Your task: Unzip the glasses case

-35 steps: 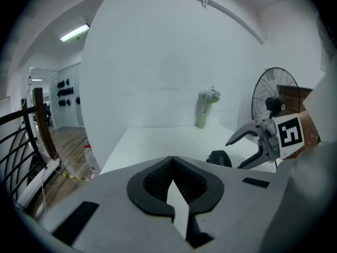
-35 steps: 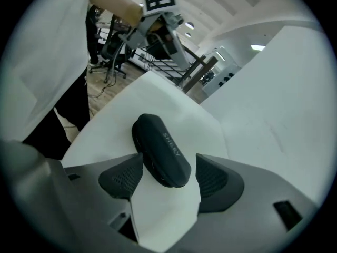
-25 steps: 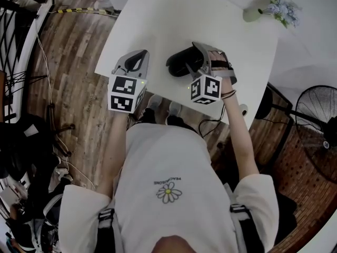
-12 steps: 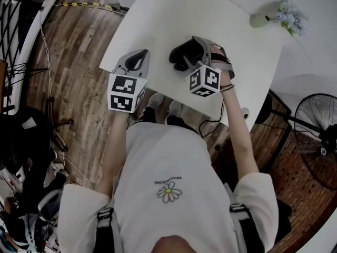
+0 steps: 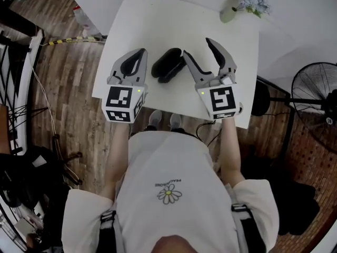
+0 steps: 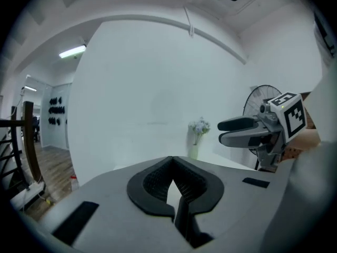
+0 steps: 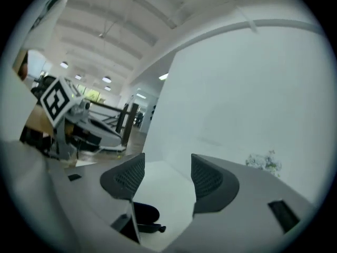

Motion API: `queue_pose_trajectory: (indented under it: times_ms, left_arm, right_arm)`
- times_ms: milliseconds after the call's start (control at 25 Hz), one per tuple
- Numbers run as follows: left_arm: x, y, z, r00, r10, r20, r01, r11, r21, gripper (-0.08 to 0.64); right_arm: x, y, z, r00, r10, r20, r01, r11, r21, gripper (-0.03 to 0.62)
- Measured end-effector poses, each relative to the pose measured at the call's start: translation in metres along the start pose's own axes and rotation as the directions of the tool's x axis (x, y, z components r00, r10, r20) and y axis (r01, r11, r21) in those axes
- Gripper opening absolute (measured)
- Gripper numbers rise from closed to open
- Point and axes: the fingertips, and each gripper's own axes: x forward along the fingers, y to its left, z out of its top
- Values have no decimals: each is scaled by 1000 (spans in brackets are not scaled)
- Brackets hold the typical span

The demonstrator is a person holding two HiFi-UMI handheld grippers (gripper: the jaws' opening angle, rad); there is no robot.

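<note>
glasses case (image 5: 166, 65) now free; right gripper (image 5: 197, 47) fingers spread apart, left gripper (image 5: 138, 54) fingers together.

The case (image 5: 167, 65) lies on the desk (image 5: 158, 22) just right of the left gripper's (image 5: 140, 53) jaws and just left of and below the right gripper's (image 5: 197, 47) jaws, the vase (image 5: 247, 1) well ahead at the desk's far edge, a fan (image 5: 315, 96) off to their right.
</note>
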Motion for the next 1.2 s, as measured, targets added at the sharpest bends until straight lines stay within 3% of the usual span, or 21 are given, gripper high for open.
queue_pose_trajectory:
  times_ms: [80,160,200,280,440,600,1200]
  left_arm:
    - [3,-15,27,997,-24,73,21,999,38,12]
    - [2,-30,53,986,-45,160,36,998,60,12]
    - [0,-37,66,977,-56,206,43,997,66,12]
    - [-3,-49,88,952,-75,297,54,996,76,12]
    - [-11,-68,111,905,-84,416,50,994,94,12]
    - [-9,-73,106,904,-91,417,57,994,94,12]
    - [-10,-62,99,914,-62,401,25,995,98,12]
  right_arm:
    - [-23,-13,11,997,-62,48,56,991,119,255]
    - [-45,-28,16,984,-163,73,148,973,178,95]
    - [-55,-36,18,971,-221,86,201,959,198,62]
    - [-72,-47,18,944,-314,102,283,929,240,26]
    - [-99,-57,10,906,-411,102,368,883,291,8]
    - [-114,-60,1,880,-472,61,444,861,249,8]
    - [-115,-59,-1,879,-475,26,460,862,212,8]
